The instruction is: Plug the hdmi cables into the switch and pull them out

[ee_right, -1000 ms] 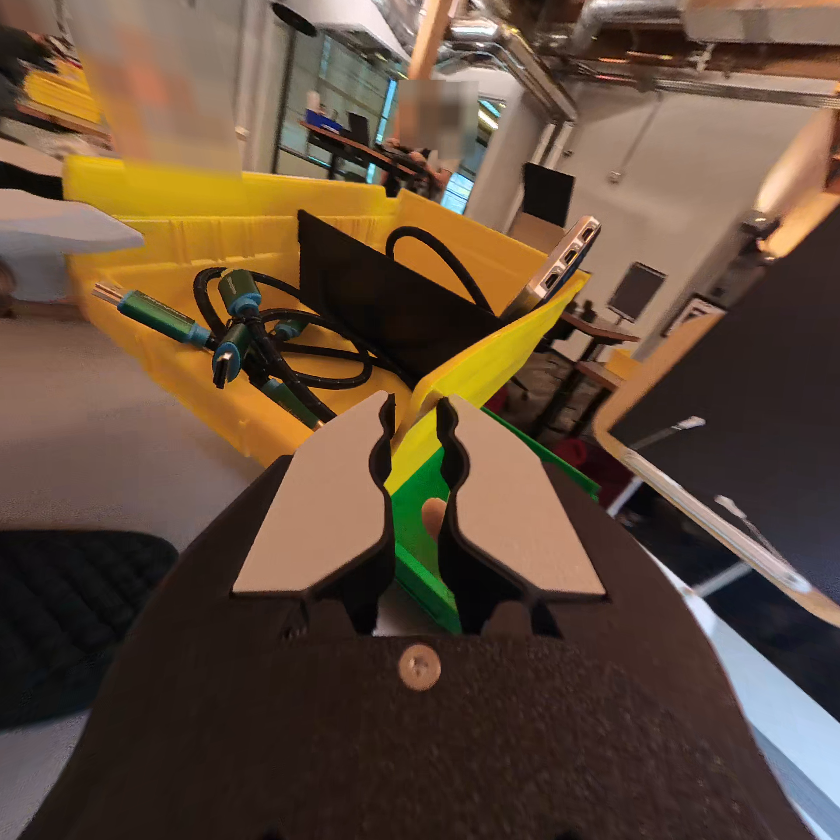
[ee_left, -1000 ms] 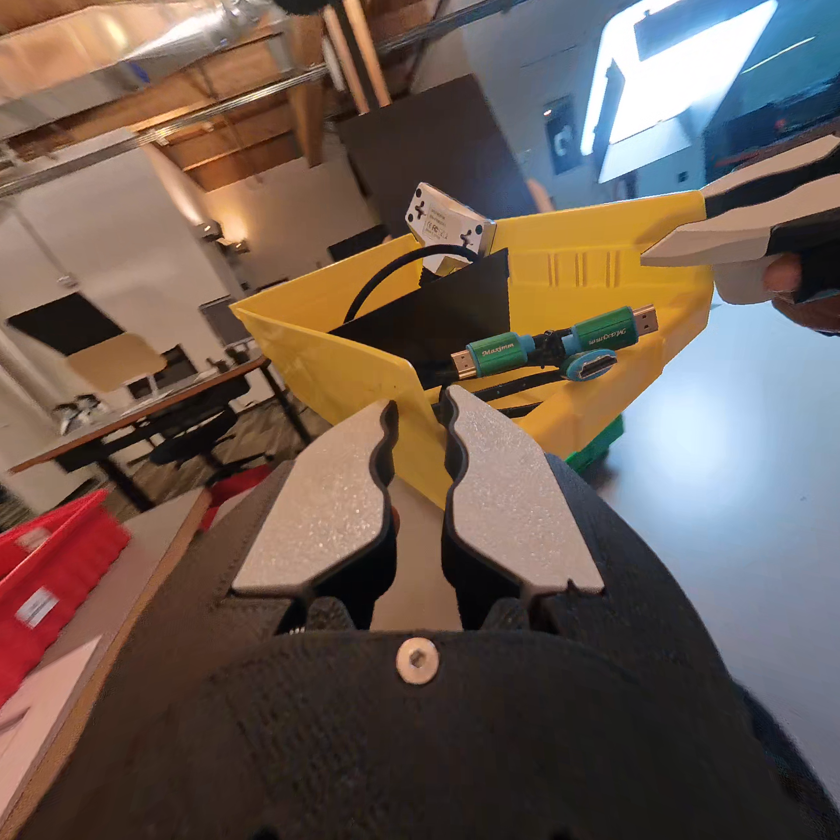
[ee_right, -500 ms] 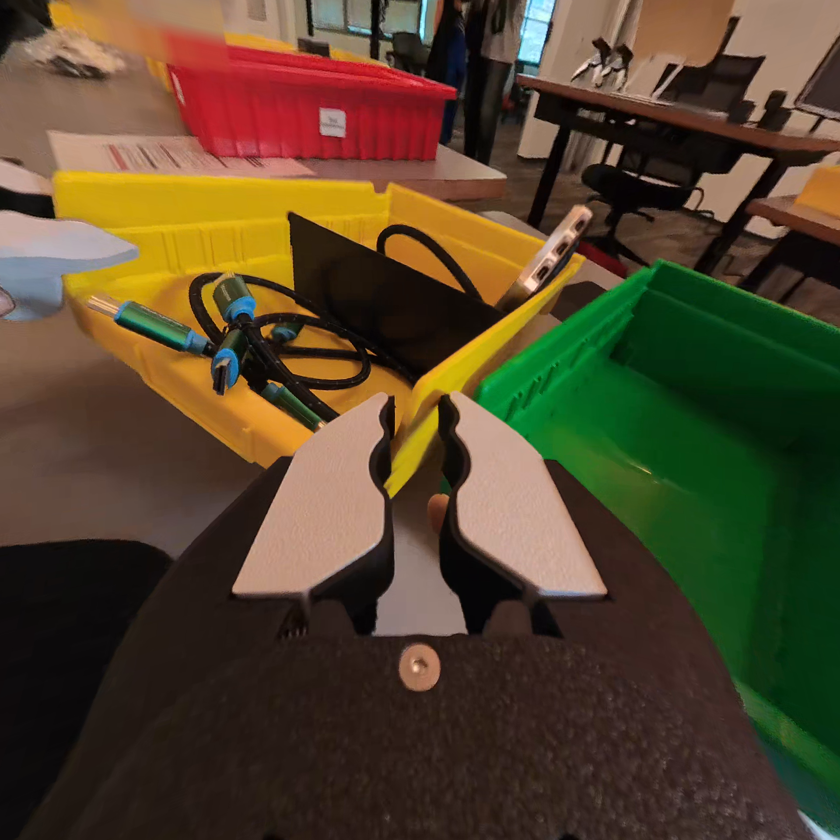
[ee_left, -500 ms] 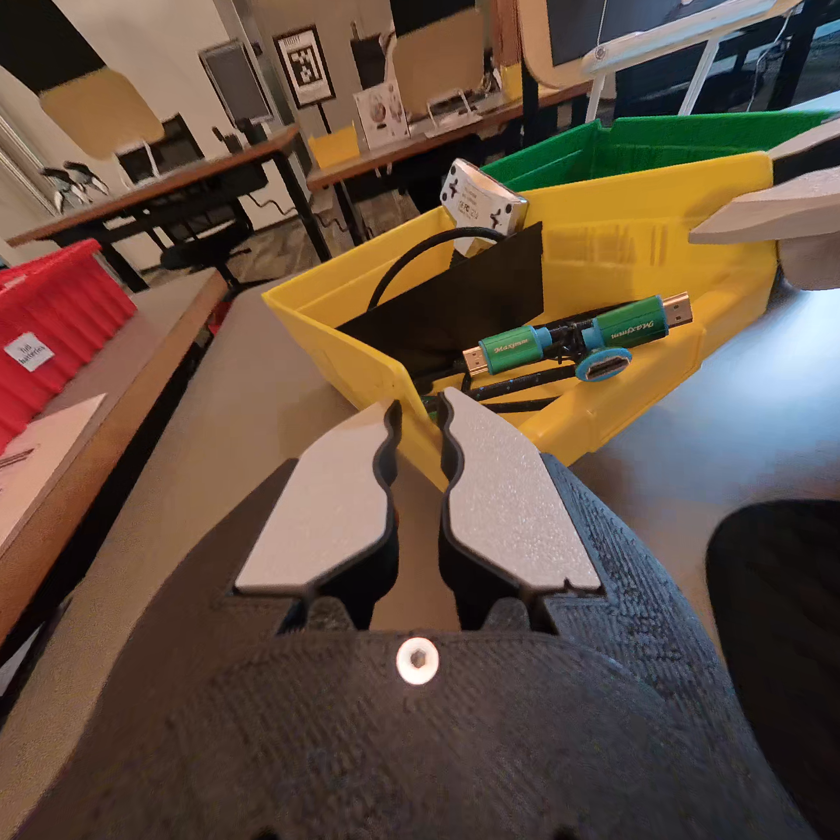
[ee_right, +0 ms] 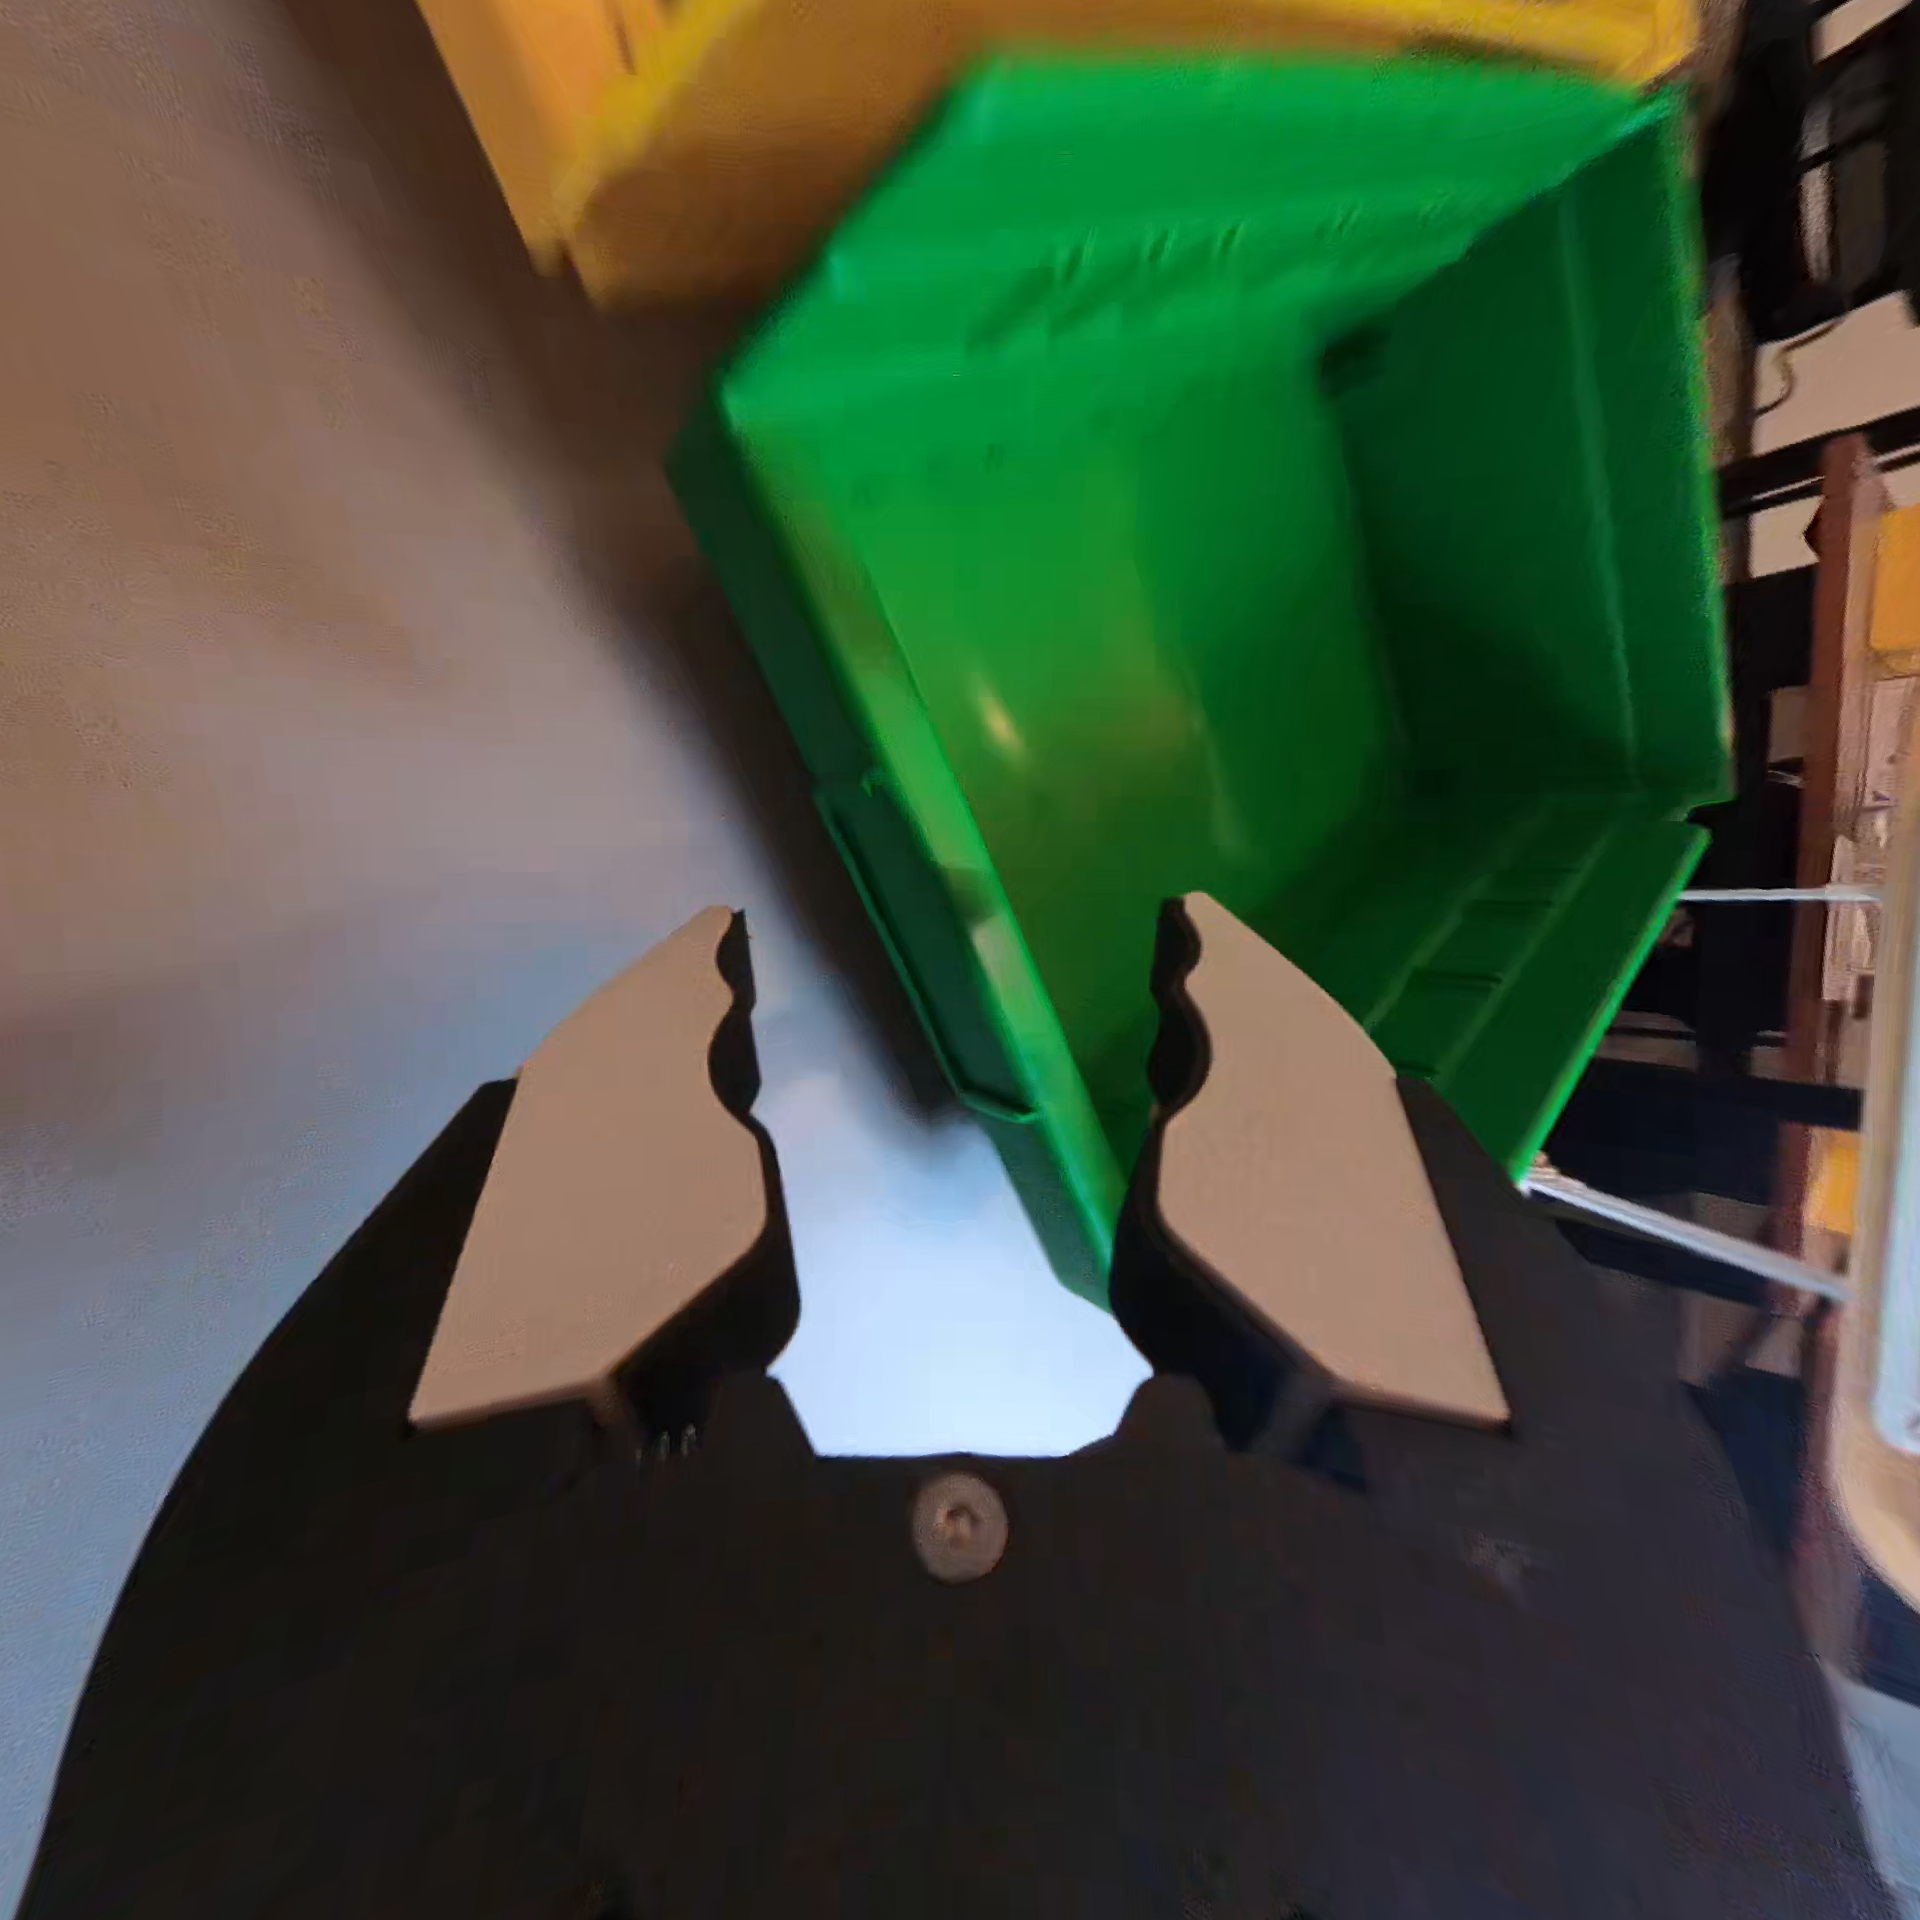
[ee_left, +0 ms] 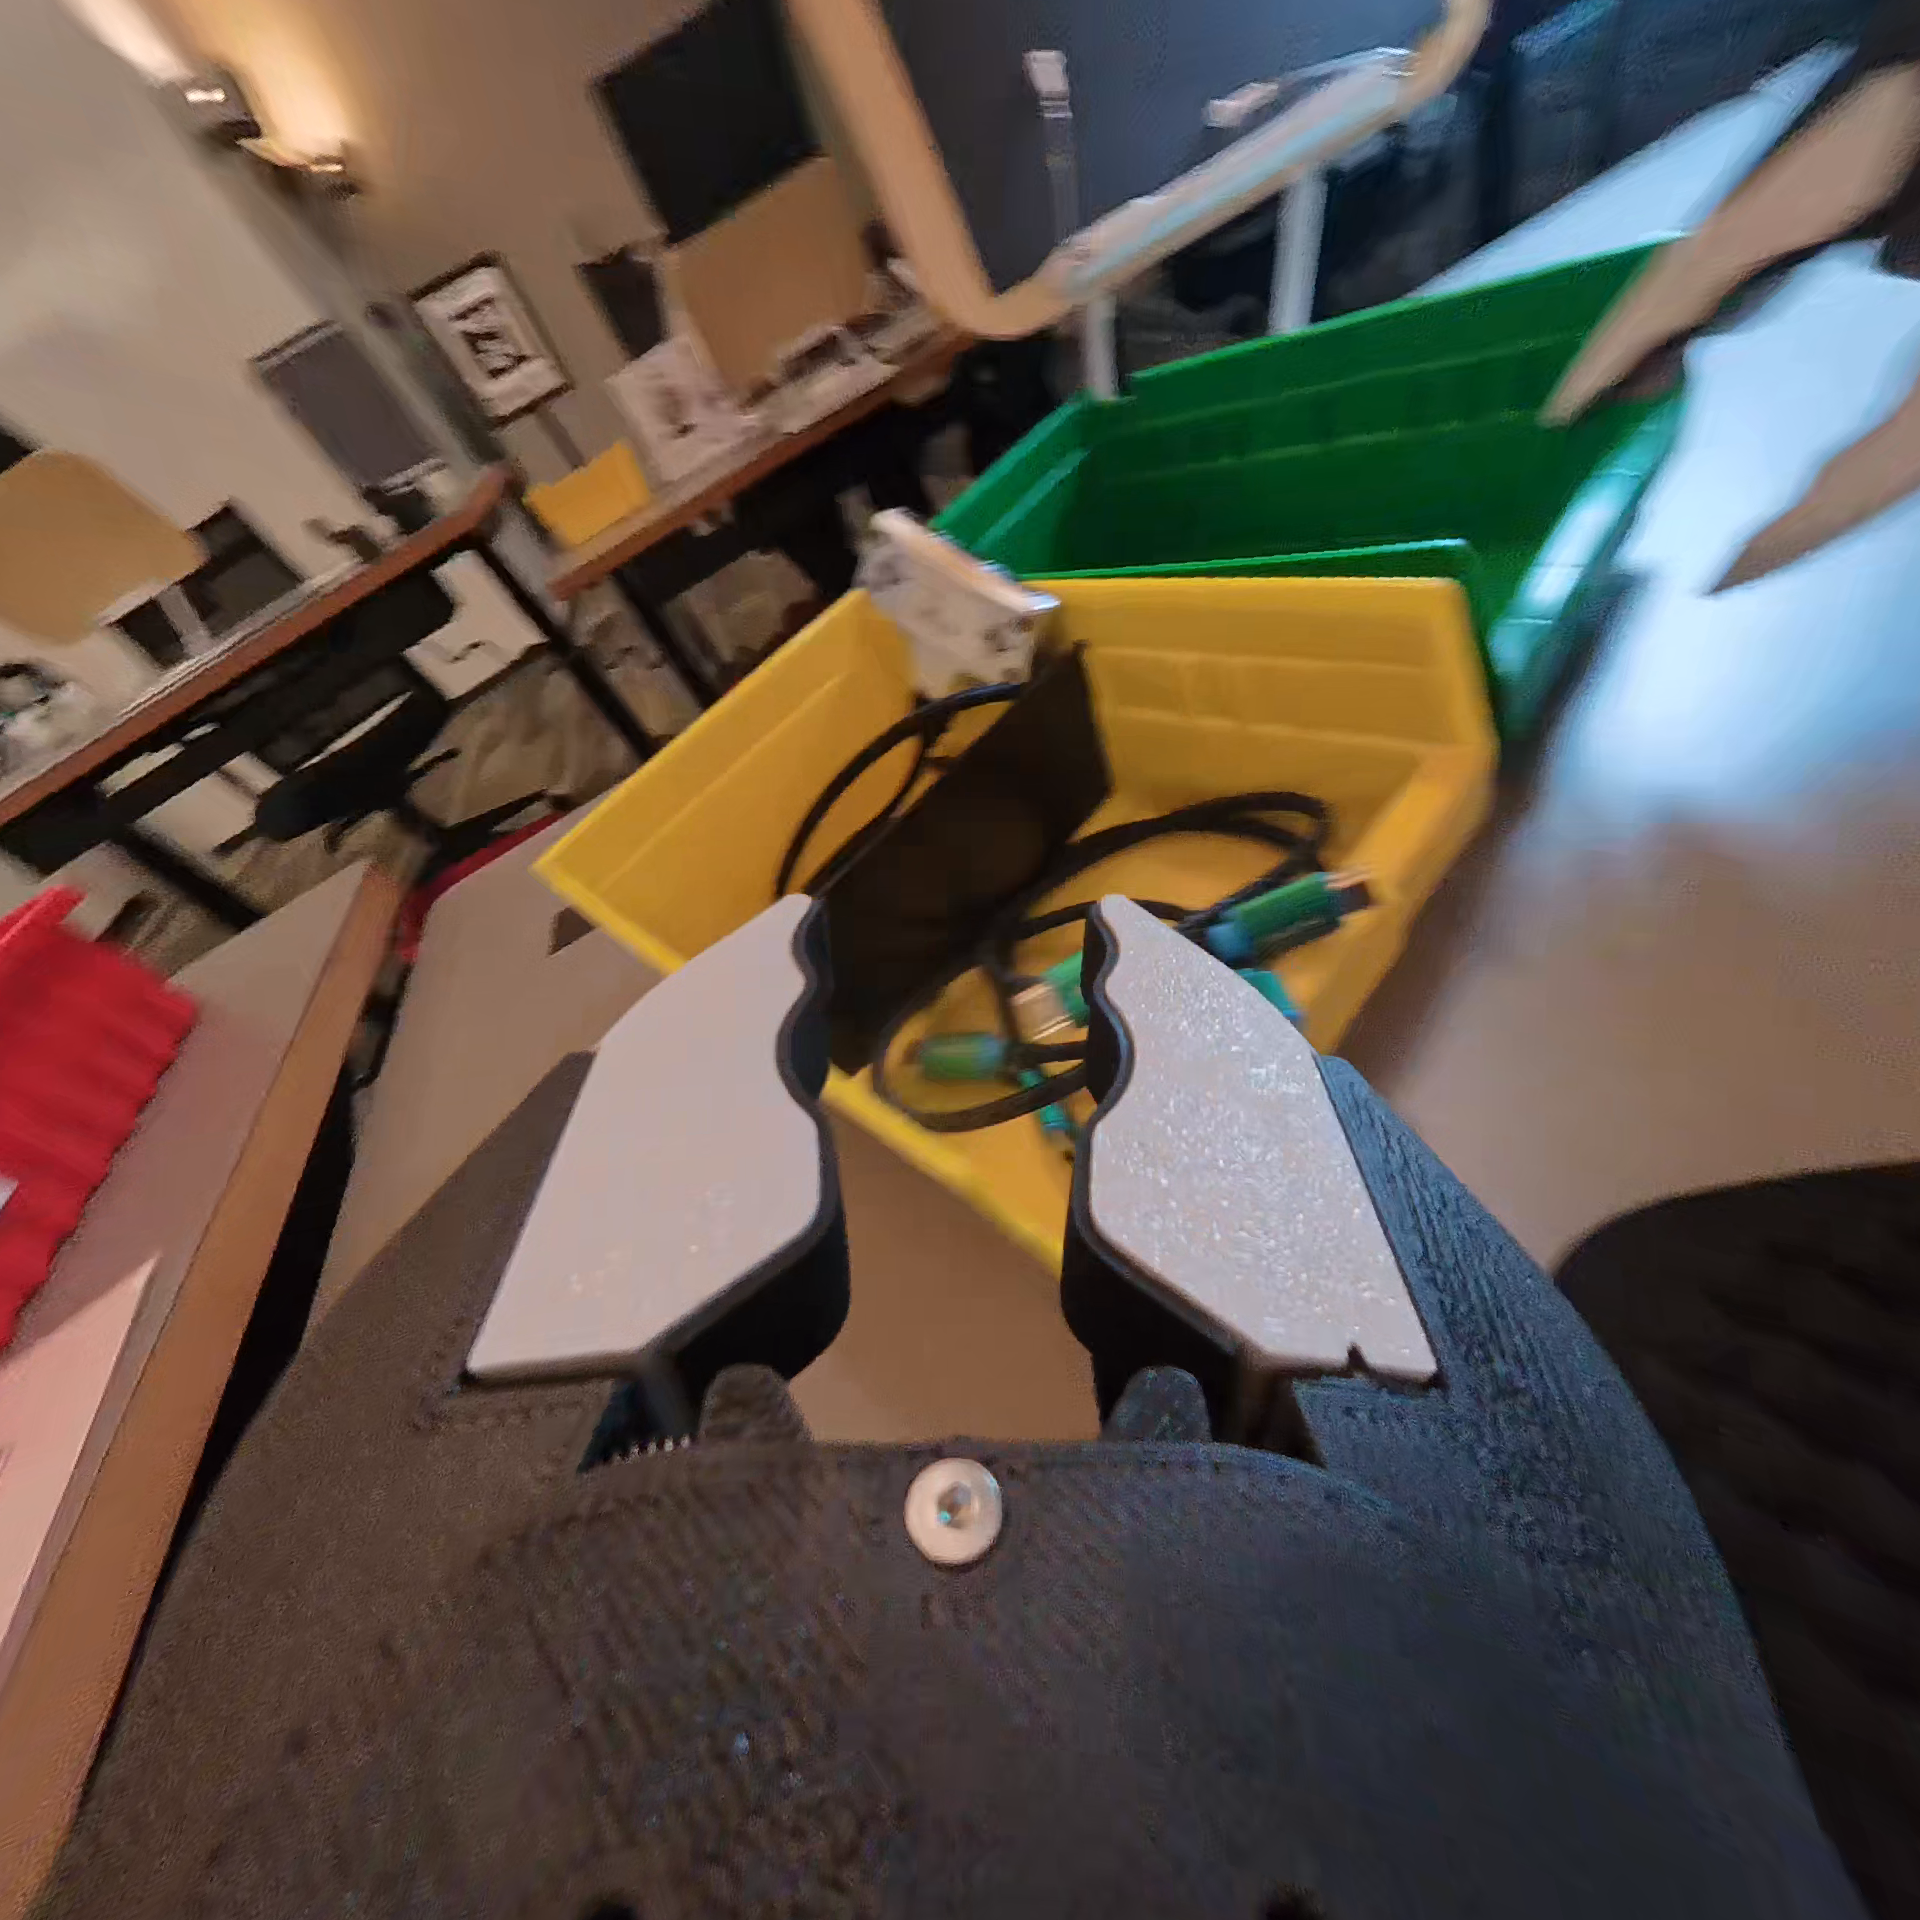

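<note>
My left claw (ee_left: pixel 951 925) is spread open with nothing between its fingers, hanging just above the near corner of the yellow bin (ee_left: pixel 727 790) on the desk (ee_left: pixel 1621 956). Past its tips I see a black divider (ee_left: pixel 977 831) standing upright in that bin. On the right side of the divider lie the black cables (ee_left: pixel 1174 842), loosely coiled, with green and blue plugs (ee_left: pixel 1283 909) pointing toward the bin's right wall. The switch (ee_left: pixel 951 608), a small pale box, leans up against the far left corner of the bin on the other side of the divider, tilted, with a black lead looping down from it. Right behind the yellow bin sits a green bin (ee_left: pixel 1351 468), the two touching or nearly so. A red bin (ee_left: pixel 73 1049) rests on a neighbouring desk to my left. My right claw (ee_right: pixel 951 914) is also open and holds nothing; its view is blurred. It hovers over the desk (ee_right: pixel 260 623) at the near corner of the green bin (ee_right: pixel 1195 468), whose rim runs up between the fingers, and a strip of the yellow bin (ee_right: pixel 790 135) shows beyond that. Whether the right finger touches the green rim, I cannot tell.
</note>
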`<state>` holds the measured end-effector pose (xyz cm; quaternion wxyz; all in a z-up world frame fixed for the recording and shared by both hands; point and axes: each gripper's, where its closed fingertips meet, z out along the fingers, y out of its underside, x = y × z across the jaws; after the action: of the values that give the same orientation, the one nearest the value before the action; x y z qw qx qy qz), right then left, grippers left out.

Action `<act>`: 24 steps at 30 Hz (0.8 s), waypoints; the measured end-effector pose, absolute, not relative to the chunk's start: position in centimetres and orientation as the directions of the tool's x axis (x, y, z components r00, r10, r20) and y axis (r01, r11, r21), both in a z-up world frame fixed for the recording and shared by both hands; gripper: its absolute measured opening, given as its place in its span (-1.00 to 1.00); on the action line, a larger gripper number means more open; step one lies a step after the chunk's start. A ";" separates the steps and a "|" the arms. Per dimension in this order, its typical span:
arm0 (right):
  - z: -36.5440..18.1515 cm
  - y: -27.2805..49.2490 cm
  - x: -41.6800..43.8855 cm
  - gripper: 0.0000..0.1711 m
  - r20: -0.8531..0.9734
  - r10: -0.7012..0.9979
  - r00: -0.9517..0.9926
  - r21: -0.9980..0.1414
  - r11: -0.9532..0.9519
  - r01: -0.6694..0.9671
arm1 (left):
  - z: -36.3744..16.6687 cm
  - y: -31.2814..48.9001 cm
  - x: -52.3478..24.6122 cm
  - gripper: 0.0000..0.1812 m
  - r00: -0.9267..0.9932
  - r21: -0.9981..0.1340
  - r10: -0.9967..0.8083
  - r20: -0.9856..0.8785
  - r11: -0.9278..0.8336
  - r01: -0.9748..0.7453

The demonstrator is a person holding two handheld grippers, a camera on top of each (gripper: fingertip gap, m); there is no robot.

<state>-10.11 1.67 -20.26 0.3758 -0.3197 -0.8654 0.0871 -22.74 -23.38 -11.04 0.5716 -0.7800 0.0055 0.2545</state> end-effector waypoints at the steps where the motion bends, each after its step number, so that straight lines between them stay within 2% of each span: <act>1: -21.0 2.6 -10.6 -0.12 0.596 0.583 -0.553 -0.330 0.805 0.492 | -11.3 -22.3 -21.3 -0.48 0.884 -0.866 0.203 -0.421 -0.379 -0.326; 3: -22.4 3.5 -11.7 -0.15 0.588 0.519 -0.621 -0.243 0.845 0.476 | -13.2 -20.4 -18.8 -0.43 0.895 -0.790 0.038 -0.445 -0.488 -0.373; 5: -23.7 4.0 -12.2 -0.37 0.563 0.476 -0.676 -0.175 0.867 0.466 | -15.7 -18.9 -18.3 -0.38 0.862 -0.675 -0.062 -0.503 -0.594 -0.437; 6: -24.2 3.8 -11.9 -0.54 0.539 0.479 -0.693 -0.177 0.869 0.462 | -16.8 -18.4 -18.4 -0.38 0.844 -0.616 -0.101 -0.526 -0.640 -0.460; 7: -24.2 3.9 -11.7 -0.61 0.550 0.485 -0.680 -0.184 0.865 0.467 | -17.8 -18.1 -18.5 -0.36 0.830 -0.561 -0.139 -0.540 -0.676 -0.478; 11: -24.1 4.2 -6.8 -0.60 0.530 0.543 -0.651 -0.207 0.827 0.522 | -21.1 -17.9 -18.8 -0.30 0.799 -0.396 -0.279 -0.533 -0.752 -0.527; 19: -22.5 5.3 8.2 -0.54 0.570 0.752 -0.331 -0.309 0.570 0.762 | -21.2 -17.3 -19.5 -0.40 0.756 -0.355 -0.287 -0.589 -0.748 -0.561; 24: -21.2 8.8 13.6 -0.55 0.659 0.740 -0.135 -0.313 0.433 0.845 | -21.4 -17.1 -19.6 -0.38 0.759 -0.353 -0.274 -0.591 -0.758 -0.548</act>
<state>13.60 8.80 -21.17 0.3919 -0.5282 -0.7503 -0.0671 -19.58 -17.15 -21.35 0.2624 -0.9004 0.2283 0.2615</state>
